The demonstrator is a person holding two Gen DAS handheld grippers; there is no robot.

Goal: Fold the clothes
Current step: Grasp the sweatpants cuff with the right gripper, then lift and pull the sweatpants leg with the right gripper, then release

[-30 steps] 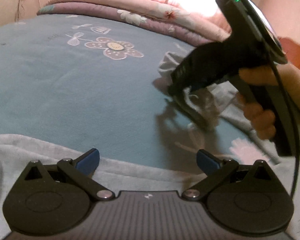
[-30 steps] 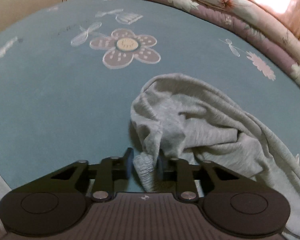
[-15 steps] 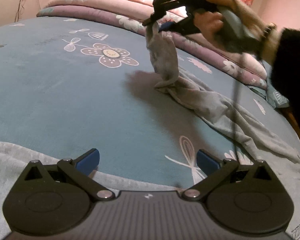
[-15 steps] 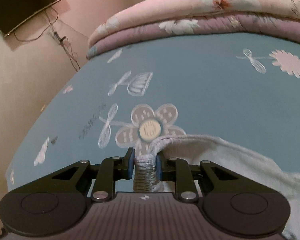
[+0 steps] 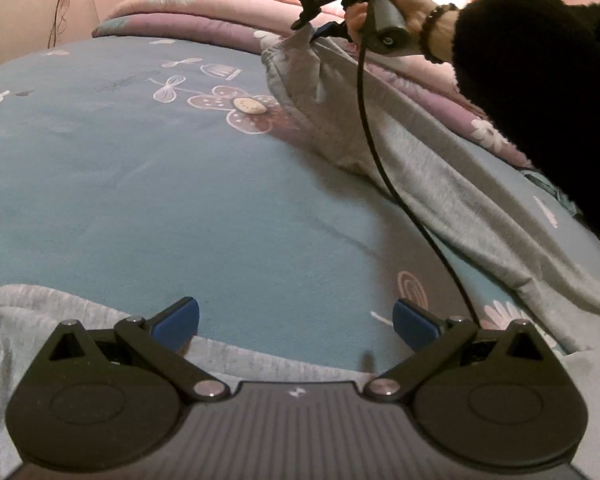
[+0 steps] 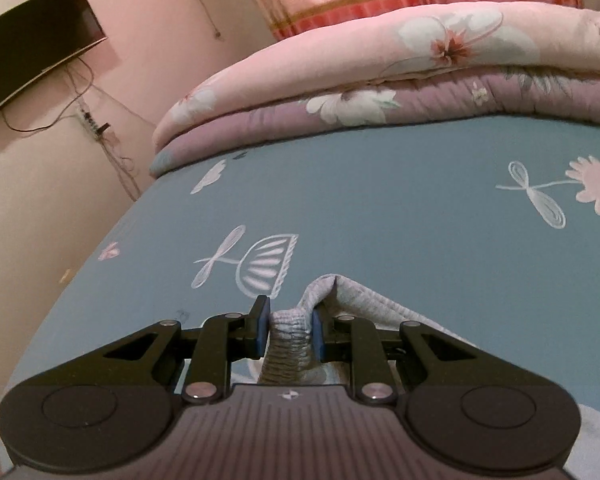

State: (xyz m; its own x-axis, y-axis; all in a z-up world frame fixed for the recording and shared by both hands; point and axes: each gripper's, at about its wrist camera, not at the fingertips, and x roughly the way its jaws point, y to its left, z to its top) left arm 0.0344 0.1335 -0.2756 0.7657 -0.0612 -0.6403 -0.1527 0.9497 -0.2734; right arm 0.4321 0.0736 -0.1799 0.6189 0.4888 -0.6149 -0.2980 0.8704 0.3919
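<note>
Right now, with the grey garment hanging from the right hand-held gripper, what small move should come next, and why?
Probably bring the open left hand-held gripper down onto the grey fabric edge just below it. The right hand-held gripper already pinches the ribbed waistband, lifting the grey garment above the blue bedsheet; a second grip would let it be spread flat.

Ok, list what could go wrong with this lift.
1. The right gripper pinches only a bunched band of the grey garment; it may slip out.
2. The black cable hangs across the cloth and could snag.
3. The left gripper stands open and holds nothing, so the lower end may drag unevenly over the bed.
</note>
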